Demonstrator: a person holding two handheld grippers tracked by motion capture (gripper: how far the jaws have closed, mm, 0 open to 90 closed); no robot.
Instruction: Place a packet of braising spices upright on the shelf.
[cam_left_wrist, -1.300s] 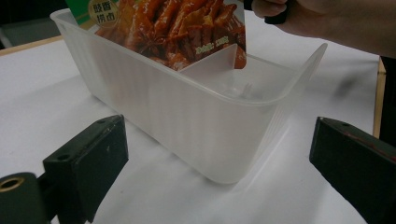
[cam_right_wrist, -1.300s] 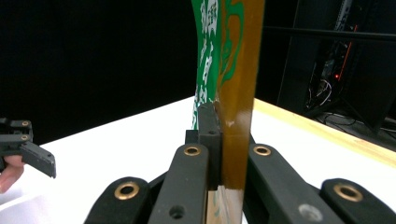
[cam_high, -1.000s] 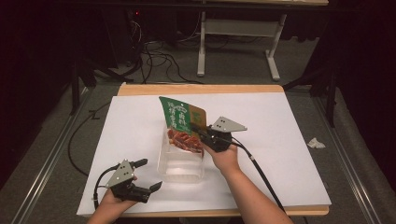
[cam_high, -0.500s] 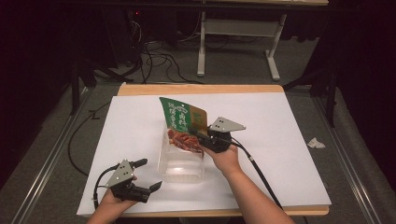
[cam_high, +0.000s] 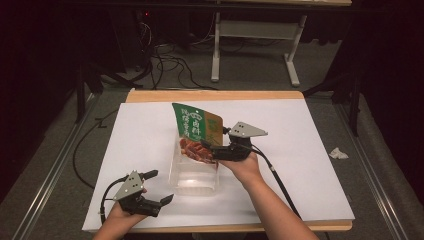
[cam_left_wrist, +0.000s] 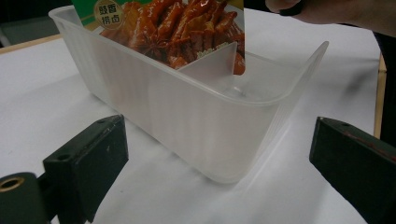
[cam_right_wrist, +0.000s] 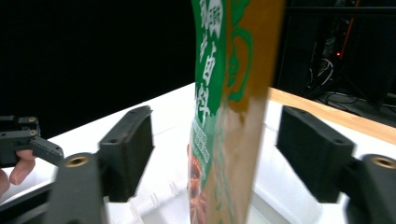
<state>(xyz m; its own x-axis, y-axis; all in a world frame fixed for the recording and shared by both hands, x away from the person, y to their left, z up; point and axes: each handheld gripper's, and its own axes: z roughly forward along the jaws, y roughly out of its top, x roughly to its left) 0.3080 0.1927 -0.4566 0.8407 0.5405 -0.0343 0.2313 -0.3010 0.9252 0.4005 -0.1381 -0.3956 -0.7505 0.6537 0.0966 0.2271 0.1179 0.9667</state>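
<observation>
Translucent plastic forms the ribbed container (cam_high: 194, 175) that sits at the centre of the high view on a white sheet (cam_high: 310, 150) covering the wooden table (cam_high: 210, 95). A green and orange snack pouch (cam_high: 196, 135), printed with glossy red-brown food, stands tilted in the container's far end, its top leaning toward the upper left of the frame. In the left gripper view the pouch (cam_left_wrist: 177, 28) rests behind a thin inner divider (cam_left_wrist: 212, 60), in the compartment farther from the camera. The right gripper (cam_high: 212, 150) sits just right of centre in the high view, beside the pouch; in the right gripper view its jaws stand spread on either side of the pouch (cam_right_wrist: 224, 112), touching neither face. The left gripper (cam_high: 162, 187) lies at the lower left of the high view, near the container's near corner, jaws parted and holding nothing. A crumpled scrap of paper (cam_high: 338, 153) lies on the floor at the right edge.
</observation>
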